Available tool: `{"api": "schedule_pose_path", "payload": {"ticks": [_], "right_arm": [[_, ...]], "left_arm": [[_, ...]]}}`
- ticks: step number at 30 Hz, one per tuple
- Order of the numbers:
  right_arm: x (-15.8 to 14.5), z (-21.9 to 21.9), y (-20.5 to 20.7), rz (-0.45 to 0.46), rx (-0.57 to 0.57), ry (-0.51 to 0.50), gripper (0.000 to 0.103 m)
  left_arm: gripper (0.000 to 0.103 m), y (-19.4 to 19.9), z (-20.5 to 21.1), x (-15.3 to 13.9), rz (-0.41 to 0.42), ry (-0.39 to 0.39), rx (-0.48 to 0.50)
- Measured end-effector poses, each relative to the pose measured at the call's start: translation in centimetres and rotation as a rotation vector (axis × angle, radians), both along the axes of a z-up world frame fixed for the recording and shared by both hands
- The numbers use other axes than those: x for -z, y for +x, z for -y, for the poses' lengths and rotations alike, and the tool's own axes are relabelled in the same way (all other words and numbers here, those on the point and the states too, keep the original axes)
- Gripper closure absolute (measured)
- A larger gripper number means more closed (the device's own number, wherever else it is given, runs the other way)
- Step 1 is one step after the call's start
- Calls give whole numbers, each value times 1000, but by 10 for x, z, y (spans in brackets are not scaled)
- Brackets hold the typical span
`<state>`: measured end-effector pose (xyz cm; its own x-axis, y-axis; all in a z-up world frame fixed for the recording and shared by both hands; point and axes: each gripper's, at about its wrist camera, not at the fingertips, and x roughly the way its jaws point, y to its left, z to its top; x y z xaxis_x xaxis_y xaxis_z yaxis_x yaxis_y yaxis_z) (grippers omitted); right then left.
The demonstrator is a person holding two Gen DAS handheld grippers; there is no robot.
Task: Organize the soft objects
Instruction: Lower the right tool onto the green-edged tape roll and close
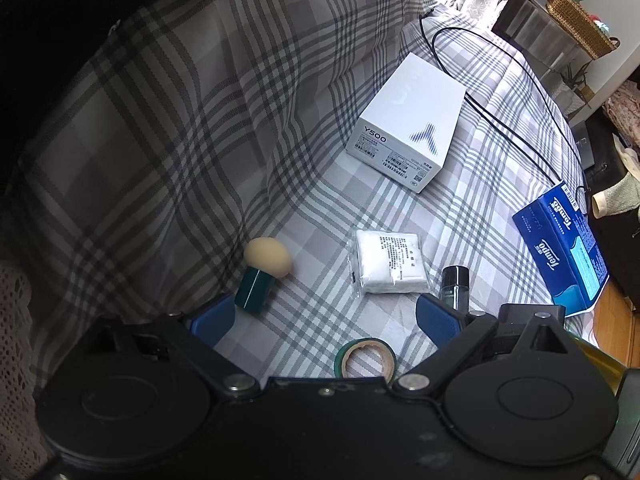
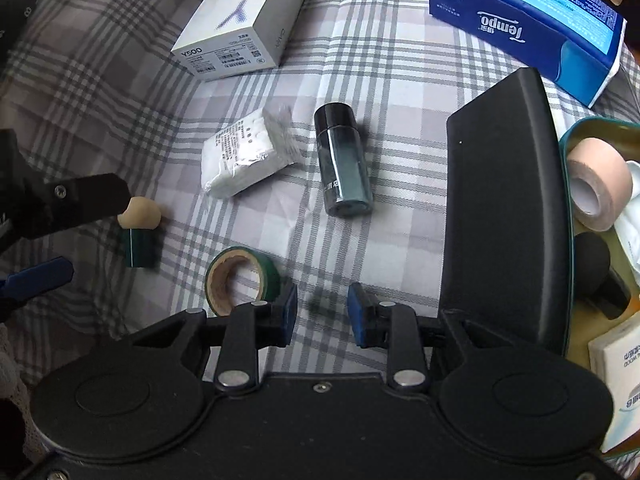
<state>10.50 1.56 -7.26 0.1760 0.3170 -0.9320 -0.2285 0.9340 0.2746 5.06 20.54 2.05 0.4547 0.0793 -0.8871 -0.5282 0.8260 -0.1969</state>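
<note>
Step in hand, judging by the layout: between picks. A teal-rimmed container (image 2: 600, 124) at the right edge of the right wrist view already holds a beige tape roll (image 2: 596, 188) plus something white and crumpled. The soft items not yet sorted lie on the plaid bedspread (image 2: 400, 80).

Where the task's things are:
- The cotton pad pack (image 2: 248, 156) lies mid-bed, just beside a dark bottle (image 2: 344, 164).
- The makeup sponge (image 1: 268, 262) stands on its green base near the fold of the cover.
- The tissue pack (image 2: 528, 12) lies at the far right.
- A green tape roll (image 2: 240, 280) lies just left of the right tool's left pad. Contact can't be told from this angle.

A black panel (image 2: 504, 208) stands between the bed items and the container. It is probably the container's lid, but the fisheye view is too warped to be sure.

Tools:
- The right gripper (image 2: 323, 314) has its pads drawn about as close as they go, w/ nothing between them, only bedspread below. It holds nothing.
- The left gripper (image 1: 325, 318) has its fingers spread wide and is empty. It points down at the bed over the green roll, w/ the sponge off its left finger.

Next move, as a guess: the right tool must spread its pads first, then drop onto a soft item. The pad pack looks the easiest target, since it is flat-sided and squashy. The pinch should go across its short side, clear of the bottle. After that comes a lift over the black panel into the container.
</note>
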Motion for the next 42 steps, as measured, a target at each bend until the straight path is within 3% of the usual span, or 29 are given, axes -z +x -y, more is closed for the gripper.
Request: {"api": "schedule_pose_path", "payload": {"ticks": [6,9,14,19,26,38,42], "right_arm": [[-15,-11,-9,64,-32,29,59],[-19,-24,-13,112,-71,36,51],[-19,-46,-22,190,-165,19,48],[-10,-60,-29,235,-229,-30,48],[3,-70,-36,265,-282,-100,48],[8,-73,-36,286,-301,-135,48],[8,-72,-39,299,-317,-141,54]], "left_arm": [[5,-5,-7,-6,19,-7,-24],[5,-8,-8,-13,33,33,-39],[5,-12,-7,-25,56,111,-48],[5,-15,-9,-32,76,136,-48],[5,-16,-13,-31,76,110,-52],[5,-15,-11,-27,66,96,-43],[5,-14,-11,-25,62,98,-42]]}}
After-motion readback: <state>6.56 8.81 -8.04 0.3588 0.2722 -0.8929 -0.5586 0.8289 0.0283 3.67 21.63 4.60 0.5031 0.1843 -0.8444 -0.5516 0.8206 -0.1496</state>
